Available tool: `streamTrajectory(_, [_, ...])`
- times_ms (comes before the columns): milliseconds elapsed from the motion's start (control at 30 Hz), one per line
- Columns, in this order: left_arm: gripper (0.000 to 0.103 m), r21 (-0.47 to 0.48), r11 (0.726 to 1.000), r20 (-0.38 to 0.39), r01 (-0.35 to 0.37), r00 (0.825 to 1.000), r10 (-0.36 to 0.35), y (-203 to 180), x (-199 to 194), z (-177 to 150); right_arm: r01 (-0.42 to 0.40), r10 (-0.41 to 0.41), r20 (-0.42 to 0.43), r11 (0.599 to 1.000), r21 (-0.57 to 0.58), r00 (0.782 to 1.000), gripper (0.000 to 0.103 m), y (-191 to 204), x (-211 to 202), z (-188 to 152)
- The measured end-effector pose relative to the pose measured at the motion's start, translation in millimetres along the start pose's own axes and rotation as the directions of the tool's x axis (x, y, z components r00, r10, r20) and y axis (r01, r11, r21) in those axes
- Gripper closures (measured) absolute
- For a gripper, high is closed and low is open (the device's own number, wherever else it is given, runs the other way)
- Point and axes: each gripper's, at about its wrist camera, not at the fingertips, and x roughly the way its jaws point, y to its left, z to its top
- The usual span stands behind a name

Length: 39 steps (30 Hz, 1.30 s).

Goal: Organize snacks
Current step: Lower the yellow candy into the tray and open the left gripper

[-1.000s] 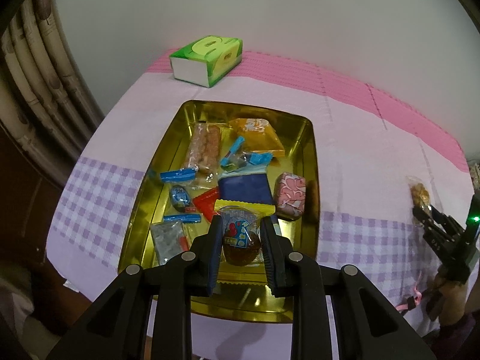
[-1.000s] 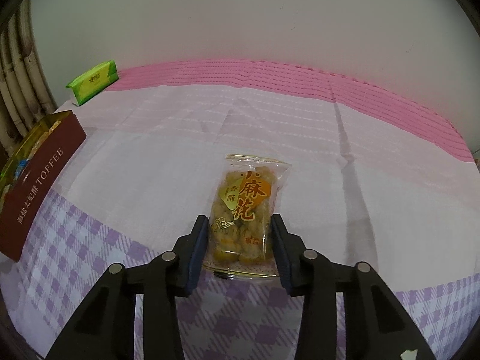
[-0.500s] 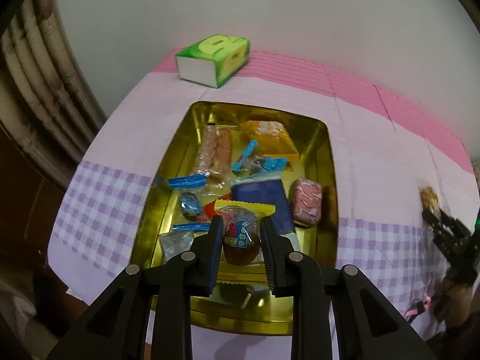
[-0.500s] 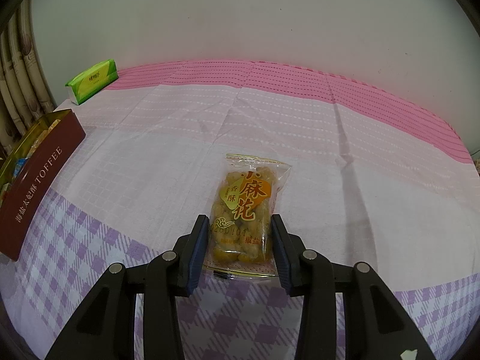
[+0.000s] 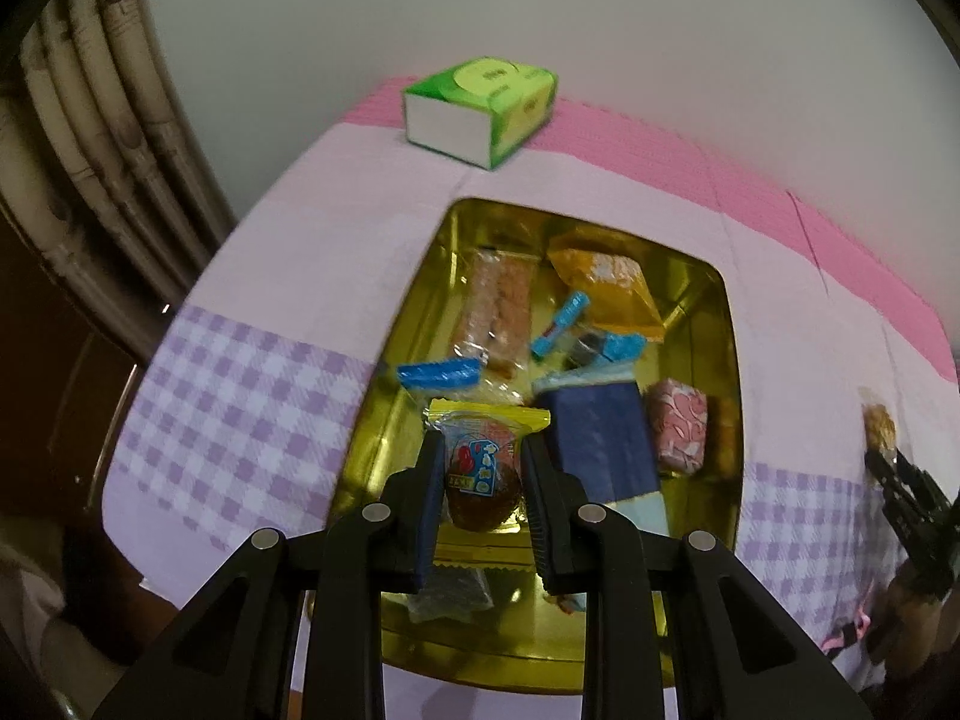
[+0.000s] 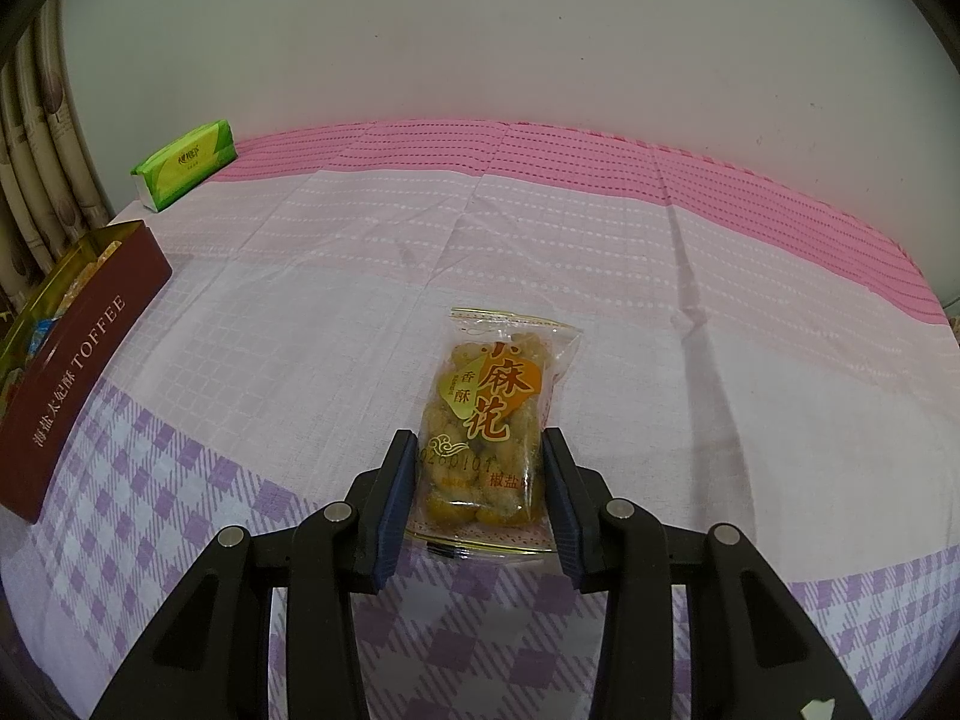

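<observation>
left gripper (image 5: 483,483) clamped on jelly packet (image 5: 483,468) above gold tin (image 5: 729,360); right gripper (image 6: 480,483) clamped on twist-snack bag (image 6: 495,414)

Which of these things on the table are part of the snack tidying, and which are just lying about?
Part of the job:
- gold tin holding wrapped snacks
- yellow-edged snack packet, clamped in the left gripper
- fried twist packet, between the right gripper pads on the cloth

Just lying about:
- green tissue pack
- checked tablecloth
</observation>
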Motion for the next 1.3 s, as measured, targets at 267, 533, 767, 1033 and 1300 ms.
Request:
streamTrajectory(267, [0.076,0.06,0.998,-0.036,-0.011,0.999,0.013,-14.0,8.4,-4.4,0.0,0.0,0.0,1.0,0.001,1.0,0.064,0.6,0.0,0.2])
streamTrajectory(533, [0.075,0.057,0.998,-0.045,-0.022,0.999,0.024,-13.5,9.0,-4.1,-0.001,0.001,0.0,1.0,0.001,1.0,0.064,-0.7,0.0,-0.1])
streamTrajectory(767, [0.069,0.066,0.997,-0.037,-0.036,0.999,0.039,-16.6,5.2,-4.9,-0.002,0.002,0.0,1.0,0.001,1.0,0.064,-0.3,0.2,0.1])
streamTrajectory(1033, [0.067,0.092,0.993,0.05,-0.078,0.996,0.074,-30.9,-30.5,-14.8,-0.019,0.019,0.003,1.0,0.012,1.0,0.064,-3.4,-0.7,1.4])
streamTrajectory(1300, [0.067,0.064,0.993,0.132,-0.094,0.988,0.085,-27.5,-68.0,-33.6,-0.069,0.07,-0.017,0.997,0.034,0.997,0.067,3.2,-11.2,-4.4])
